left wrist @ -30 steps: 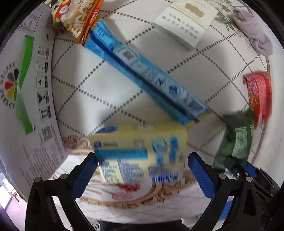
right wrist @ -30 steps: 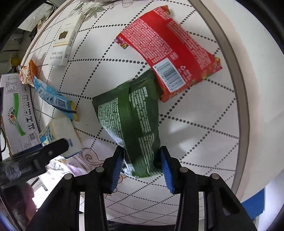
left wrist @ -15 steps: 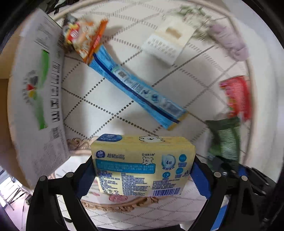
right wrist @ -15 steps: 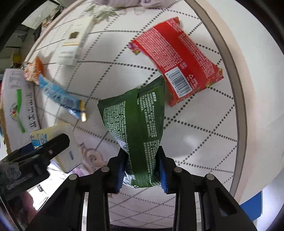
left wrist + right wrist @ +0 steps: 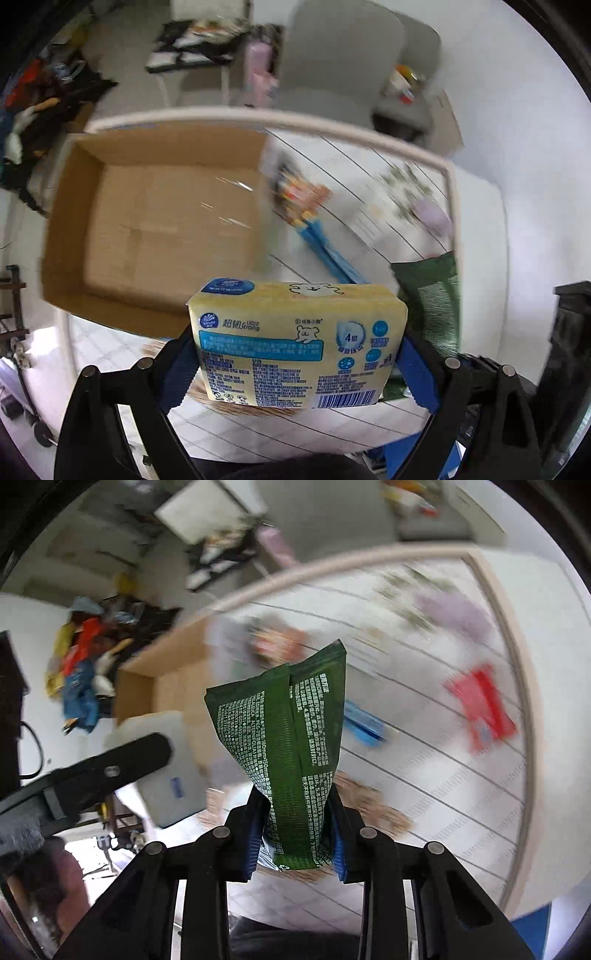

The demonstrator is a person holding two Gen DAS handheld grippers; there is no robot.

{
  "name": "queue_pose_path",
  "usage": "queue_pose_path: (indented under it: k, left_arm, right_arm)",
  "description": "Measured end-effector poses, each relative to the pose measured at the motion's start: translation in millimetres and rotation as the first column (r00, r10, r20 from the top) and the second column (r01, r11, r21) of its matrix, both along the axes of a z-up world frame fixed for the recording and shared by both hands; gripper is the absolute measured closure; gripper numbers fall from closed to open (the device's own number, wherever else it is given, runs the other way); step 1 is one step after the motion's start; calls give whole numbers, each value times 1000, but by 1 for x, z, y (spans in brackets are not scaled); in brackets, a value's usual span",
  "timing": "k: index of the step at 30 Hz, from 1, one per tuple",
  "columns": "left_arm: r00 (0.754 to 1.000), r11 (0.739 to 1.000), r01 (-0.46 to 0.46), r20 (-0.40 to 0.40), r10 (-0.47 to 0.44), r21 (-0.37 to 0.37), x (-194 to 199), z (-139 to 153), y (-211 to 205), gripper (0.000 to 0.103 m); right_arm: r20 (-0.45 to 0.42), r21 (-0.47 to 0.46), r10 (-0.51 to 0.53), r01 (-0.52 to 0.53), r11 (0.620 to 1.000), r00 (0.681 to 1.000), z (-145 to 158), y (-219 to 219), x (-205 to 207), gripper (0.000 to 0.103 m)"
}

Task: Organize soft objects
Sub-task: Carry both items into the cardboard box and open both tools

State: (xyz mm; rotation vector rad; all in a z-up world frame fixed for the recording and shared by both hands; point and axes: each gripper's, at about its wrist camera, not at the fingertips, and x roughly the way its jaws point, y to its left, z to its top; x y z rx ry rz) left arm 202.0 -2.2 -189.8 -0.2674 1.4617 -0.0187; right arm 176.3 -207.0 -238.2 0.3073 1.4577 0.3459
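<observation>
Overhead, both grippers hung above the table, each with a load.
Left gripper [image 5: 295, 363]: its blue pads were spread wide yet pressed on the two short ends of the yellow tissue pack [image 5: 295, 343] — a firm clamp across the pack's full width.
Yellow tissue pack: held clear of the table, printed face and barcode toward the camera, in front of the near edge of the cardboard box [image 5: 155, 221].
Right gripper [image 5: 295, 843]: fingers drawn close together, pinching the lower end of the green packet [image 5: 284, 734].
Green packet: lifted off the table, it stood up from the pads with its top corner tilted to the right; the left wrist view showed it just right of the tissue pack.
Cardboard box: open, standing on the left part of the table, nothing visible on its brown floor.
Table [image 5: 369, 173]: white cloth with a lined pattern; a blue packet [image 5: 325, 251], an orange packet [image 5: 299, 192] beside the box wall, a red packet [image 5: 480, 709] and a lilac cloth [image 5: 454, 613] lay on it — all blurred.
</observation>
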Motion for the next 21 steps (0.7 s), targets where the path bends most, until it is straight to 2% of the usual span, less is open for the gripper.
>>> queue_pose_path:
  k: [4, 9, 13, 21]
  left_arm:
    - [999, 998, -50, -3, 50, 28, 16, 2, 58, 9]
    - [997, 998, -51, -52, 53, 42, 49, -29, 118, 9]
    - [994, 999, -11, -112, 15, 35, 75, -65, 147, 9]
    - [975, 998, 59, -213, -55, 10, 122, -141, 173, 9]
  right_arm:
    - [40, -2, 25, -25, 1000, 999, 25, 55, 22, 71]
    - [29, -45, 19, -18, 999, 999, 14, 131, 55, 71]
    - [-14, -85, -13, 12, 996, 1000, -28, 173, 86, 71]
    - [-74, -178, -35, 21, 984, 997, -114, 208, 121, 71]
